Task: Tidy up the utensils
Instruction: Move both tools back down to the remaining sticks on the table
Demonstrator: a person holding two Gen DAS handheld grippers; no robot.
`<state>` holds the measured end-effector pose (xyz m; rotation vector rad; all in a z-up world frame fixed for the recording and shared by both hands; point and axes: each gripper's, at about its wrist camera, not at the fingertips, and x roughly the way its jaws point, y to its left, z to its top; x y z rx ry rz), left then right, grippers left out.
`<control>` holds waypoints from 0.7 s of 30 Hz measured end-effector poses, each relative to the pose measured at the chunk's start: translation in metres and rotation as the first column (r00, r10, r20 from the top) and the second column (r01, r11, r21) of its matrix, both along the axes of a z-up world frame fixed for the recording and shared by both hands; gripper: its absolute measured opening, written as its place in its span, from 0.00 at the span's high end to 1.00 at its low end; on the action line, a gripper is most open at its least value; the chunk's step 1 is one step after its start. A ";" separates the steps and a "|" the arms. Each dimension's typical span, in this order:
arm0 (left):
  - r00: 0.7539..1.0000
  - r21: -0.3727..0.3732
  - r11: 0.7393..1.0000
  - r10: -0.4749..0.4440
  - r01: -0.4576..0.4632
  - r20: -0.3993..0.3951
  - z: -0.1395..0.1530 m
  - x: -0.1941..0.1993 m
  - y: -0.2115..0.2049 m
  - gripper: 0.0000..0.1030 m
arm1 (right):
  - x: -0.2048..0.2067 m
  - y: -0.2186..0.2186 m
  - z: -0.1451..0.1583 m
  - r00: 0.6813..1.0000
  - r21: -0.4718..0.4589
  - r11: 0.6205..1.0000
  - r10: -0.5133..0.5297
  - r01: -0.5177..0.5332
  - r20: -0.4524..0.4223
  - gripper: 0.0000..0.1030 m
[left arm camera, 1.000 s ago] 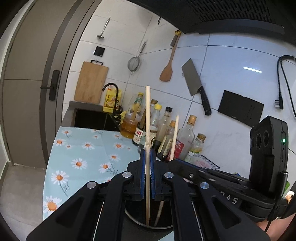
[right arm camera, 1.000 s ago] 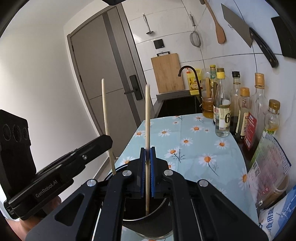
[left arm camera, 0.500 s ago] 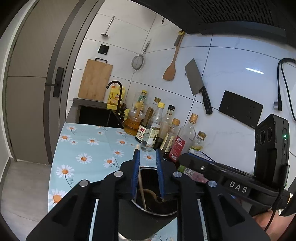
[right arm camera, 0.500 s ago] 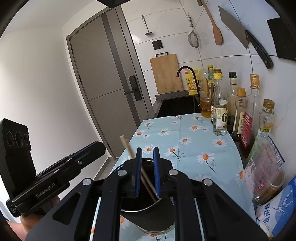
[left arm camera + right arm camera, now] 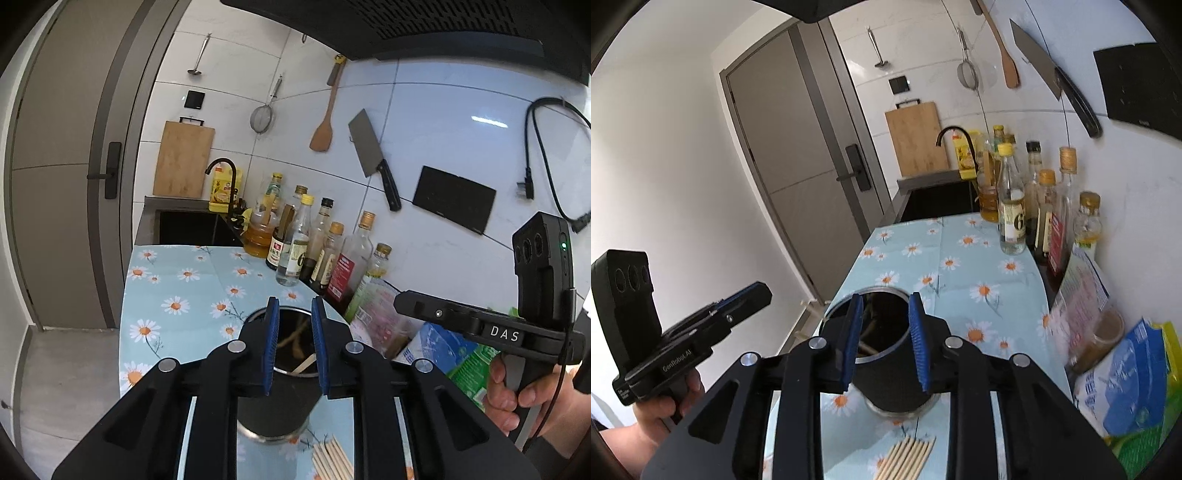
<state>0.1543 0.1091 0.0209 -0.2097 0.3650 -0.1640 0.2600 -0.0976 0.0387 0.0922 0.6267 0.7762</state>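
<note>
A dark cylindrical holder stands on the daisy-print tablecloth, just beyond both grippers. Wooden chopsticks lie slanted inside it. My left gripper hovers above the holder's rim, open, nothing between its blue pads. My right gripper hangs over the same rim; its jaws are opening and hold nothing. Each gripper shows from the side in the other's view: the right gripper, the left gripper. Several loose chopsticks lie on the cloth in front of the holder.
A row of sauce and oil bottles lines the tiled wall. Food packets crowd the right side. A sink with a black faucet lies beyond the cloth. A cleaver and spatula hang on the wall.
Both grippers were shut on upright chopsticks a second ago. They opened, the chopsticks dropped into the holder, and both grippers drew back and up from it.
</note>
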 end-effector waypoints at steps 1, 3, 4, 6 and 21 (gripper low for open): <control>1.000 0.003 1.000 -0.008 0.008 -0.005 0.000 -0.004 -0.002 0.82 | -0.003 -0.002 -0.001 1.000 -0.017 1.000 0.004 -0.004 -0.003 0.73; 0.999 0.005 1.000 -0.025 0.025 -0.021 -0.002 -0.009 -0.006 0.79 | -0.007 -0.006 -0.005 1.000 -0.038 0.999 0.011 -0.013 -0.029 0.72; 0.999 -0.003 0.999 -0.040 0.039 -0.032 -0.004 -0.011 -0.007 0.79 | -0.007 -0.007 -0.009 0.997 -0.051 0.998 0.018 -0.022 -0.070 0.70; 0.997 -0.006 0.999 -0.054 0.054 -0.052 -0.007 -0.015 -0.011 0.78 | -0.005 -0.011 -0.018 0.986 -0.070 0.997 0.015 -0.027 -0.164 0.59; 0.950 -0.060 0.998 -0.053 0.036 -0.308 -0.070 -0.030 -0.016 0.79 | -0.009 -0.015 -0.097 0.859 -0.165 0.984 -0.028 -0.066 -0.511 0.61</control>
